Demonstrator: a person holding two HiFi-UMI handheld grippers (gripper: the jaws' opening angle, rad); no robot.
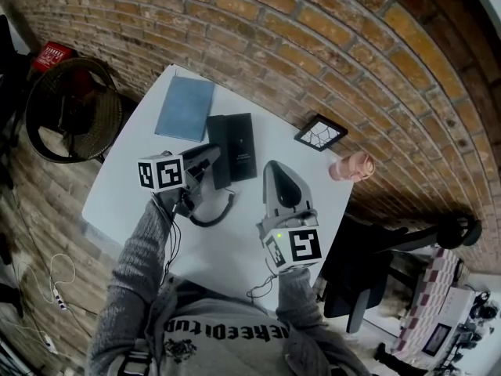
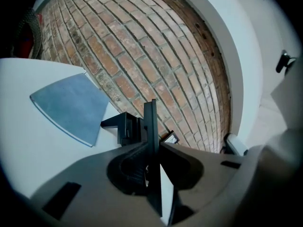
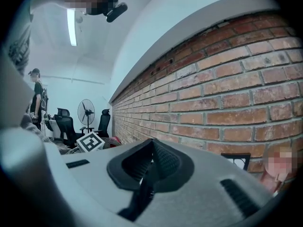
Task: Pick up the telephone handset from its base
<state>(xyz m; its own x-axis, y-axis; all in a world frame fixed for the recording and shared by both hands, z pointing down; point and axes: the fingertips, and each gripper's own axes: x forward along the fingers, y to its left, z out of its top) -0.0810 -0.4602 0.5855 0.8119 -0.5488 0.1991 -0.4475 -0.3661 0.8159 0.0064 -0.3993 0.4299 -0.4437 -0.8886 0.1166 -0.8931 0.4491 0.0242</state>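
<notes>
Handset [image 2: 150,119] in grip of left claw [image 2: 152,149]

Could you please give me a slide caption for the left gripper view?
Left gripper holding the black handset edge-on, brick wall behind.

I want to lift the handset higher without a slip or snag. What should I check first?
1. Left gripper jaws clamped on handset: ok.
2. Handset free of base: cannot tell.
3. Cord slack, looped on table: ok.
4. Right gripper shut, empty, off to the side: ok.
5. Cup away from the phone: ok.
</notes>
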